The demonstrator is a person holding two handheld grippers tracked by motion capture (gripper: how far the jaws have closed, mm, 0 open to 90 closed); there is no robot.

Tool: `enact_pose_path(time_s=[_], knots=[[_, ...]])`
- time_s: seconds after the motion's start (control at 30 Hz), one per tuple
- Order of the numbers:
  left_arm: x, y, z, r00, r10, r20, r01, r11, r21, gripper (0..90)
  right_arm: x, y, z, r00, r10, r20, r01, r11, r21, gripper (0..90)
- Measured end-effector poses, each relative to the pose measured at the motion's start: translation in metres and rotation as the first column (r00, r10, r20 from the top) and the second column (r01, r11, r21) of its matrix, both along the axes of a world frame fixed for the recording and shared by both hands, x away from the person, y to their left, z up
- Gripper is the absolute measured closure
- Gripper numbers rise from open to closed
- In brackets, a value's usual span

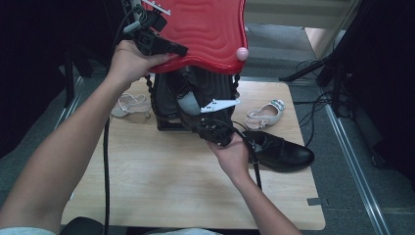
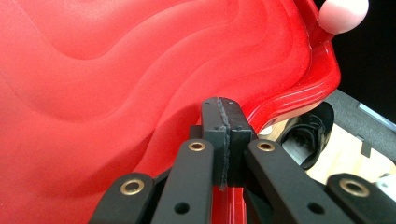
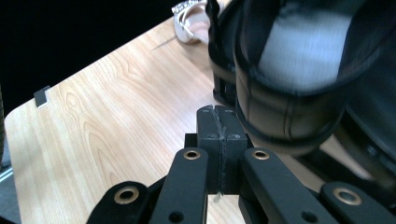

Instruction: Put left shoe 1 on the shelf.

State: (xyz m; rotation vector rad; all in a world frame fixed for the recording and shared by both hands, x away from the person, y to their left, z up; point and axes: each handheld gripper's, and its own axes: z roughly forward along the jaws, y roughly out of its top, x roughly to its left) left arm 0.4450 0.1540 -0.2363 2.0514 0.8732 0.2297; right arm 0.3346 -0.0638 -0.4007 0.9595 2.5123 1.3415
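A red wavy lid (image 1: 205, 29) with a pink knob (image 1: 242, 53) is tilted up over a black basket (image 1: 166, 122). My left gripper (image 1: 178, 49) is shut on the lid's near rim, and the red lid (image 2: 116, 84) rises behind its jaws (image 2: 222, 116). Inside the basket stands a black shoe with a grey insole (image 1: 188, 103). My right gripper (image 1: 193, 120) is shut with nothing in it, its tips (image 3: 219, 126) just left of that black shoe (image 3: 299, 70).
A black leather shoe (image 1: 281, 152) lies on the wooden table (image 1: 161, 181) beside my right hand. A pale child's shoe (image 1: 264, 115) lies behind it, and a white sandal (image 1: 129, 105) sits left of the basket. Stands and cables are on the floor to the right.
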Motion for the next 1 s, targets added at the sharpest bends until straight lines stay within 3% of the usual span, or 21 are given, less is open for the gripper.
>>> enact_pose_path(time_s=[0.17,0.3,0.47,0.73,1.0], knots=[[0.000,0.000,0.000,1.0000,-0.001,0.000,0.001,1.0000,-0.003,90.0,0.005,-0.006,-0.016,0.9997,-0.021,-0.012,0.021,1.000,-0.022,90.0],[0.000,0.000,0.000,1.0000,0.000,-0.003,0.000,1.0000,-0.005,90.0,0.011,-0.006,-0.018,0.9988,-0.048,-0.012,0.048,0.999,-0.003,90.0],[0.000,0.001,0.000,0.9999,0.002,-0.013,-0.002,1.0000,-0.004,90.0,0.017,-0.004,-0.015,0.9989,-0.046,-0.013,0.046,0.999,0.019,90.0],[0.000,0.000,0.001,0.9999,0.004,-0.015,-0.004,1.0000,-0.002,90.0,0.018,0.003,-0.008,0.9994,-0.033,-0.006,0.033,0.999,0.012,90.0],[0.000,0.001,0.001,0.9999,0.003,-0.014,-0.003,1.0000,0.000,90.0,0.036,0.016,-0.003,0.9980,-0.063,-0.004,0.063,0.998,0.011,90.0]])
